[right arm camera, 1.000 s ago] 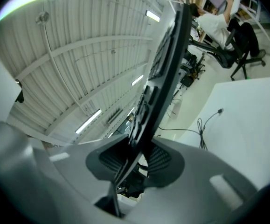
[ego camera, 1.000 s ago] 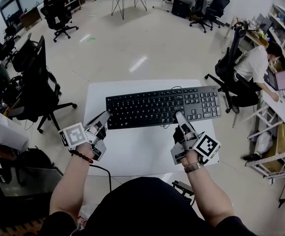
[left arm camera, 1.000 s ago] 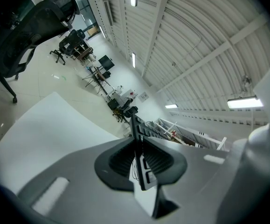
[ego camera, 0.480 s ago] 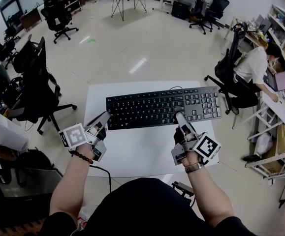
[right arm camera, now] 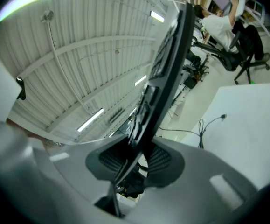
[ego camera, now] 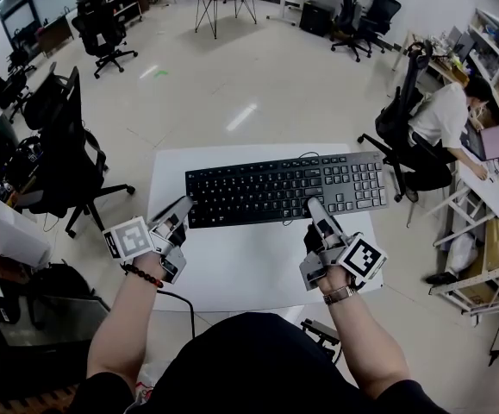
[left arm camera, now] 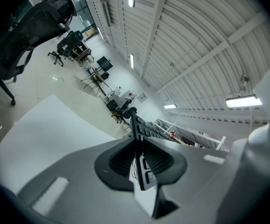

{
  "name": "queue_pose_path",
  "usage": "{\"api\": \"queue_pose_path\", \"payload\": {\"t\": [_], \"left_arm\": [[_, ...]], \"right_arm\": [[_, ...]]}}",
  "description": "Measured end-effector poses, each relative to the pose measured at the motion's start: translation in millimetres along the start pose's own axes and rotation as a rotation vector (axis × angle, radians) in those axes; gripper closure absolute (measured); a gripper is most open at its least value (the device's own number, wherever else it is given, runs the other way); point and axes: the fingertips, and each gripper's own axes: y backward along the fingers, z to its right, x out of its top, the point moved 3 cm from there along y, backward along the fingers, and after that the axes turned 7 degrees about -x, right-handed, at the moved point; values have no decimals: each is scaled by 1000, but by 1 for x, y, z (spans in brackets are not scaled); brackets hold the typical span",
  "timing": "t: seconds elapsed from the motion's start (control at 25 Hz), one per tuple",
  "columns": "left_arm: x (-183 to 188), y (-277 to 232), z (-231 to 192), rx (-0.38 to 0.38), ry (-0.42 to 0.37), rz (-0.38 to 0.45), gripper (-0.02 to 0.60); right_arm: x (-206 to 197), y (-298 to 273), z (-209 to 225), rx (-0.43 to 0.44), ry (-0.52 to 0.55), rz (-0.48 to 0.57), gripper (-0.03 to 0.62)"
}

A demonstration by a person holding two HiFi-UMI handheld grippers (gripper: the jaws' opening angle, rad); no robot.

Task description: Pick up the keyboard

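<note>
Black keyboard (ego camera: 283,188) clamped at its near edge by both grippers, over a white table (ego camera: 249,270).

Full-size with a number pad at its right end, the keyboard lies lengthwise across the tabletop's far half, its cable (right arm camera: 204,124) trailing over the white surface; whether it is clear of the surface cannot be told. The left gripper (ego camera: 184,205) has its ribbed pads closed narrowly on the near left corner, and the right gripper (ego camera: 315,203) pinches the near edge below the number pad in the same way. Both point level and away from the person, forearms reaching in from below, with a bead bracelet (ego camera: 143,274) on the left wrist. Around the table lies a pale glossy floor (ego camera: 232,84) with black office chairs (ego camera: 64,145), and a seated person (ego camera: 445,115) at right.
</note>
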Motion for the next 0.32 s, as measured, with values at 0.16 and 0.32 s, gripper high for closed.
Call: {"api": "queue_pose_path", "payload": {"t": [0.16, 0.32], "left_arm": [[-1, 0, 2, -1, -1, 0, 518], [1, 0, 0, -1, -4, -1, 518]], "right_arm": [[0, 1, -1, 7, 7, 1, 490], [0, -1, -1, 6, 12, -1, 490]]}}
